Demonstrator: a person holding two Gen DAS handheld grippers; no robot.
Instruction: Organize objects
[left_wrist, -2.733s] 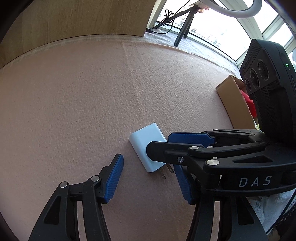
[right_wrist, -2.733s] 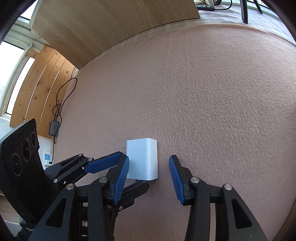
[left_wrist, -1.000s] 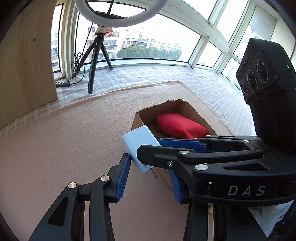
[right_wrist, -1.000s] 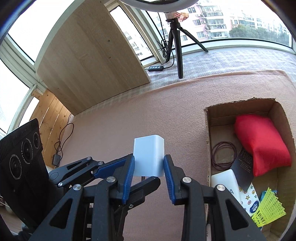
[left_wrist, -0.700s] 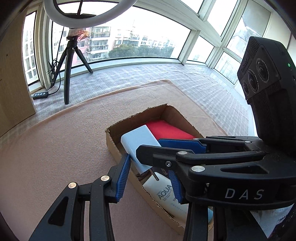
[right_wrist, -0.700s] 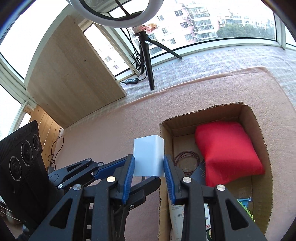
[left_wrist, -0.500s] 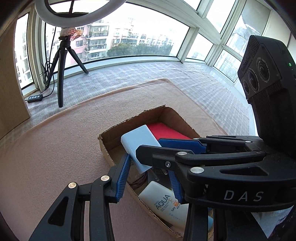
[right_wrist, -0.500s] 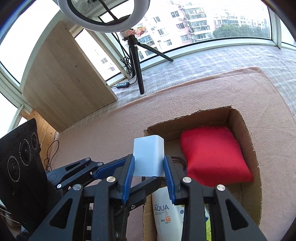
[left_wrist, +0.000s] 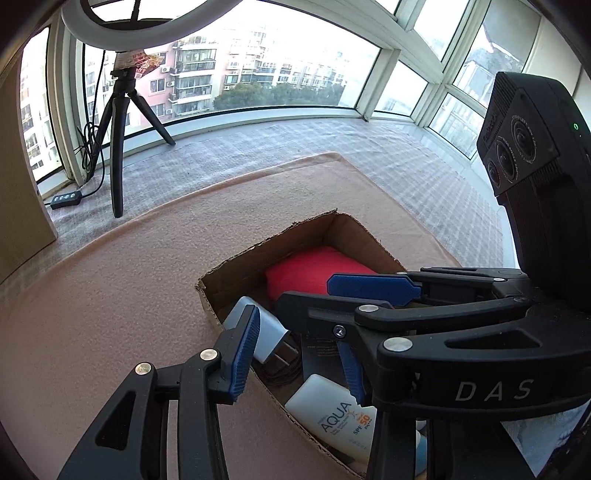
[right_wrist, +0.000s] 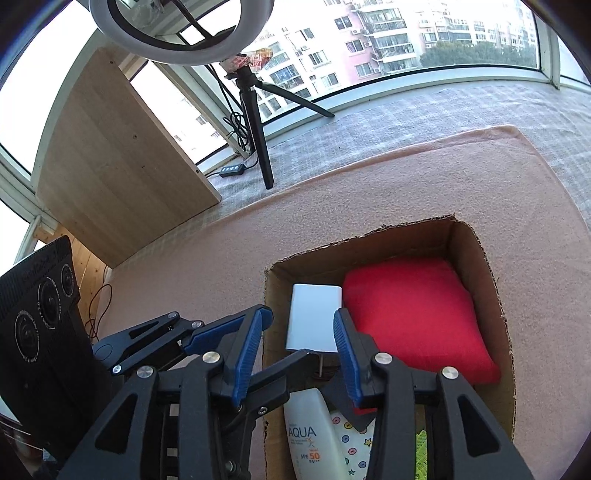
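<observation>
We have carried the charger over the cardboard box (right_wrist: 476, 243) on the pink blanket, and the right hand-held gripper (right_wrist: 299, 347) is now opening. Its pads stand clear of the white charger (right_wrist: 314, 317), which sits inside the box beside the red cushion (right_wrist: 413, 314) (prongs toward us). The left hand-held gripper (left_wrist: 299, 354) hangs open, empty. This item looks delivered.

Right gripper (right_wrist: 299, 349) opening; charger (right_wrist: 314, 319) dropped into box (right_wrist: 476, 243)
</observation>
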